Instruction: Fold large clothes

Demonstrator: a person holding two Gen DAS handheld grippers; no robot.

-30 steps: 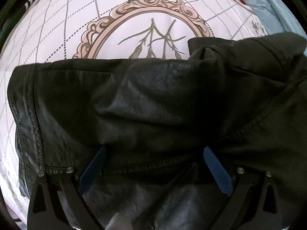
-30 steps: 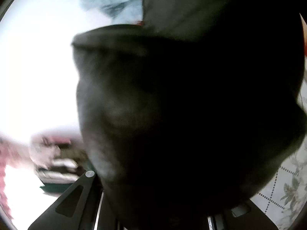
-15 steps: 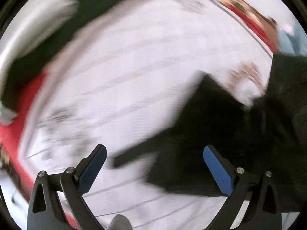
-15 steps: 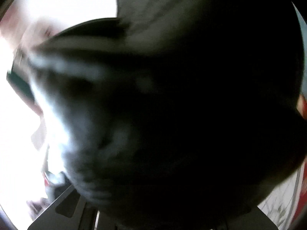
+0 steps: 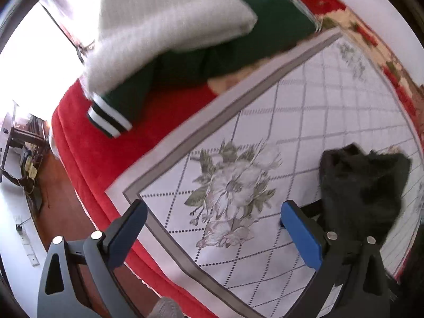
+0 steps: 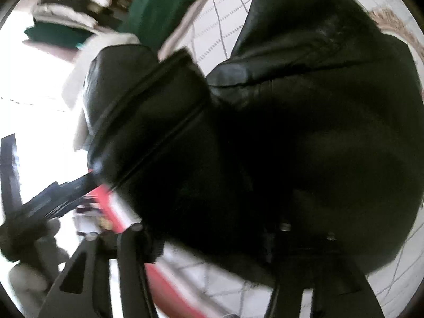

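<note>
A black leather jacket (image 6: 278, 122) fills the right wrist view, bunched and hanging in front of the camera over the white patterned bedspread (image 6: 220, 16). My right gripper (image 6: 212, 235) is buried under it, and its fingertips are hidden by the jacket. In the left wrist view a dark bunch of the jacket (image 5: 363, 185) lies at the right, beside the right finger. My left gripper (image 5: 212, 212) is open and empty above the floral print of the bedspread (image 5: 331, 100).
A folded green garment with striped cuffs (image 5: 238, 39) and a white garment (image 5: 164, 21) lie on the red blanket (image 5: 106, 137) at the bed's far corner. The bed edge drops to a wooden floor (image 5: 53, 190) at the left.
My left gripper has left the jacket and swung left to the bed's corner. The jacket has shifted in the right wrist view, with more bedspread showing.
</note>
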